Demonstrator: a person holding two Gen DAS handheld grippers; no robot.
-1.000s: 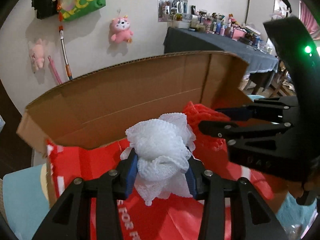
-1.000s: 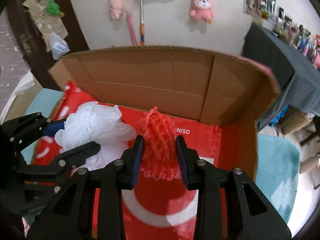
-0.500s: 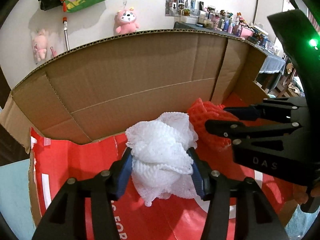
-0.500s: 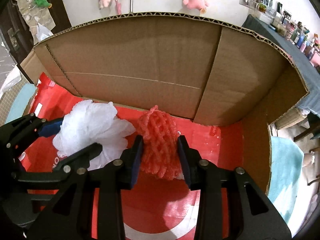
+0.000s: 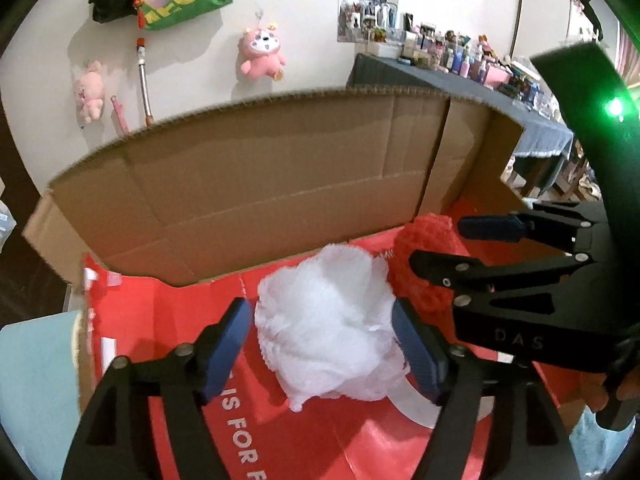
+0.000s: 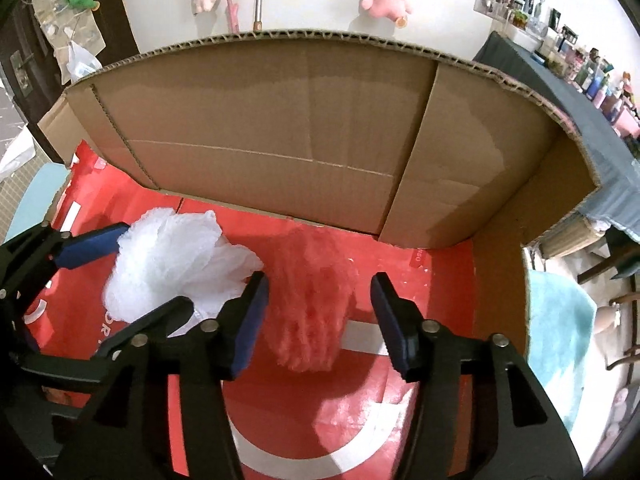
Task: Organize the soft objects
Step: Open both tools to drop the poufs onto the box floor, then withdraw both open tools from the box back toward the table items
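Observation:
A white mesh puff (image 5: 328, 320) lies on the red printed sheet (image 5: 340, 440) inside an open cardboard box (image 5: 280, 184). My left gripper (image 5: 322, 332) straddles it, its jaws opening, and a gap shows beside the left pad. Right of it, a red mesh puff (image 6: 312, 312) looks blurred between the opening jaws of my right gripper (image 6: 320, 296), with the pads off its sides. In the right wrist view the white puff (image 6: 172, 260) and left gripper (image 6: 156, 268) sit at the left. In the left wrist view the red puff (image 5: 424, 240) is partly hidden behind the right gripper (image 5: 436, 244).
The box's tall back wall (image 6: 280, 120) and right wall (image 6: 500, 240) close in the space ahead. A dark table (image 5: 440, 76) crowded with bottles stands behind at the right. Pink plush toys (image 5: 262, 54) hang on the wall. A teal mat (image 6: 560, 320) lies beside the box.
Both grippers went from squeezing their puffs to spread jaws. The white and red puffs have puffed out and dropped onto the red sheet in the box.

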